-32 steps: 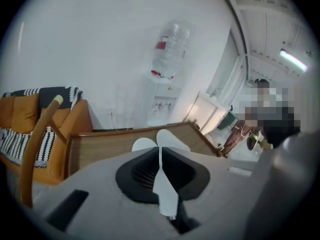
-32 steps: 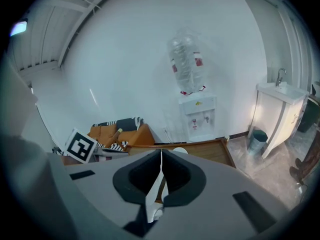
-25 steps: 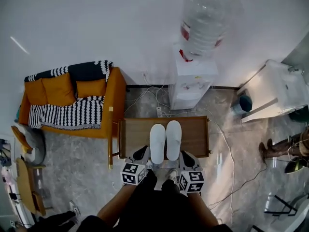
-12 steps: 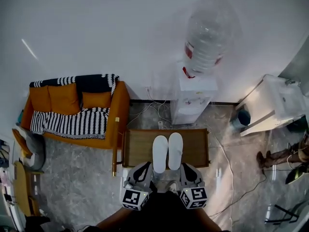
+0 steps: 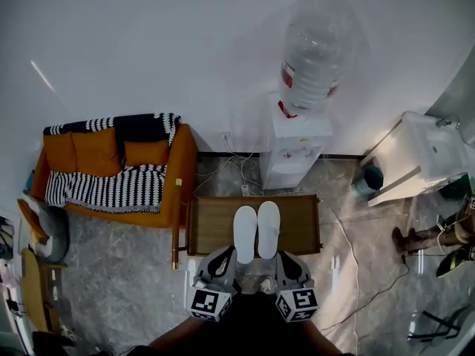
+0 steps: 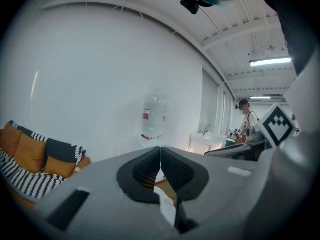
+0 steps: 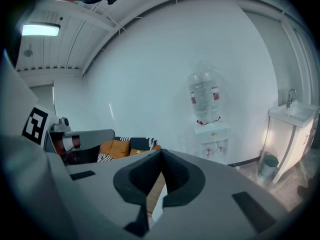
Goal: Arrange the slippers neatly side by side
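Shut tight, the left gripper [image 6: 160,160] has its ribbed black pads [image 6: 145,170] pressed together with nothing between them. It hangs just off the near edge of the low wooden table [image 5: 211,228], toward that table's left half. The right gripper [image 7: 160,168] matches it, jaws together and empty, just off the same near edge toward the table's right half. From the head view their tips flank the slippers' heels; whether they touch them I cannot tell.

Along the table's middle lie two white slippers, the left slipper [image 5: 245,232] and the right slipper [image 5: 268,228]. They are parallel and close side by side, with toes toward the table's far edge and heels at its near edge. The right one sits slightly farther in.

Beyond the table's far edge stands a white water dispenser [image 5: 293,150] with a clear bottle [image 5: 312,58] on top, against the white wall. Loose cables [image 5: 237,170] trail over the floor between it and the table. Just beside the table's left end is an orange sofa [image 5: 111,173] draped with a black-and-white striped throw [image 5: 104,188]. Well to the table's right are a dark bin [image 5: 369,178] and a white sink cabinet [image 5: 423,154].
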Action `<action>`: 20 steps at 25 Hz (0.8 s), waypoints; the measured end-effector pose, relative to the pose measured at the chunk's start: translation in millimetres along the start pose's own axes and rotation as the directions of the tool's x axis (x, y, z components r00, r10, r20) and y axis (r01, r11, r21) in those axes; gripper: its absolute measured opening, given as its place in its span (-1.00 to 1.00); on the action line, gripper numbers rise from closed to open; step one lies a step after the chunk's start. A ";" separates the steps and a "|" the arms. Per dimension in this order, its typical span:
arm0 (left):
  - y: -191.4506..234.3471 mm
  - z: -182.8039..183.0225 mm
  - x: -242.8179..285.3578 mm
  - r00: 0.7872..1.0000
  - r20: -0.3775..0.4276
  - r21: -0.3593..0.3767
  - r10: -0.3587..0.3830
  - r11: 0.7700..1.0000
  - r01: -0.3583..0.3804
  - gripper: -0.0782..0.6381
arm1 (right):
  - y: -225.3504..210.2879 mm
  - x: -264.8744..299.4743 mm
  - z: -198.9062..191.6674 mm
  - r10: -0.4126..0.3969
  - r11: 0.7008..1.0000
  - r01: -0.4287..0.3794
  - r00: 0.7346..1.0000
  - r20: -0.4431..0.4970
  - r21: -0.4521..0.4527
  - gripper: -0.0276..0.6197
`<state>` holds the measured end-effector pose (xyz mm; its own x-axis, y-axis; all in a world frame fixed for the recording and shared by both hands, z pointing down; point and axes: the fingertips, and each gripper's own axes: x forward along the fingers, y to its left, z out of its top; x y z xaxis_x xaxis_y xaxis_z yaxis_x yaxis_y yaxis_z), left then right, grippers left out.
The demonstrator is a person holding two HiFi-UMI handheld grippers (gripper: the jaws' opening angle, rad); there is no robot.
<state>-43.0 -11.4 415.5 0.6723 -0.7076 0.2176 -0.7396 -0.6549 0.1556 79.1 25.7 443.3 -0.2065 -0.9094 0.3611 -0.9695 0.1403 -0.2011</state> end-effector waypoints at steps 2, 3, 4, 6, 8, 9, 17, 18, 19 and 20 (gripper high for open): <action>1.6 -2.3 -0.1 1.000 0.003 0.006 0.000 1.000 0.000 -0.73 | 0.3 0.9 -1.0 0.003 1.000 -0.003 1.000 -0.002 -0.001 -0.88; 2.8 -3.8 -0.1 1.000 0.009 0.015 -0.001 1.000 0.001 -0.73 | 0.7 1.2 -1.6 0.005 1.000 -0.005 1.000 -0.003 -0.003 -0.88; 3.8 -5.4 0.2 1.000 0.014 0.023 -0.004 1.000 0.003 -0.73 | 0.8 1.4 -2.0 0.004 1.000 -0.005 1.000 -0.003 -0.004 -0.88; 4.3 -6.7 1.3 1.000 0.007 0.017 -0.006 1.000 0.006 -0.73 | 0.8 2.3 -2.0 0.005 1.000 -0.005 1.000 -0.004 -0.003 -0.88; 4.6 -5.6 2.2 1.000 -0.001 0.007 -0.004 1.000 0.004 -0.73 | 1.4 3.3 -1.4 0.010 1.000 -0.010 1.000 -0.005 0.000 -0.88; 4.6 -4.8 2.6 1.000 0.001 0.007 -0.004 1.000 0.004 -0.73 | 1.7 3.5 -1.2 0.011 1.000 -0.011 1.000 -0.007 0.000 -0.88; 5.2 -6.5 8.4 1.000 0.014 0.024 -0.021 1.000 0.021 -0.73 | 1.3 7.0 -2.5 0.016 1.000 -0.016 1.000 -0.018 -0.006 -0.88; 5.3 -7.0 8.7 1.000 0.013 0.019 -0.020 1.000 0.020 -0.73 | 1.3 7.4 -3.0 0.017 1.000 -0.017 1.000 -0.019 -0.006 -0.88; 5.3 -7.6 8.7 1.000 0.012 0.016 -0.019 1.000 0.019 -0.73 | 1.3 7.5 -3.2 0.018 1.000 -0.018 1.000 -0.020 -0.007 -0.88; 5.2 -7.9 8.7 1.000 0.011 0.014 -0.018 1.000 0.018 -0.73 | 1.2 7.4 -3.4 0.018 1.000 -0.018 1.000 -0.021 -0.007 -0.88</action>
<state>-41.3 -18.8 425.8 0.6859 -0.6984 0.2043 -0.7268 -0.6711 0.1460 76.0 20.4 448.8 -0.2265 -0.8982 0.3767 -0.9665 0.1593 -0.2013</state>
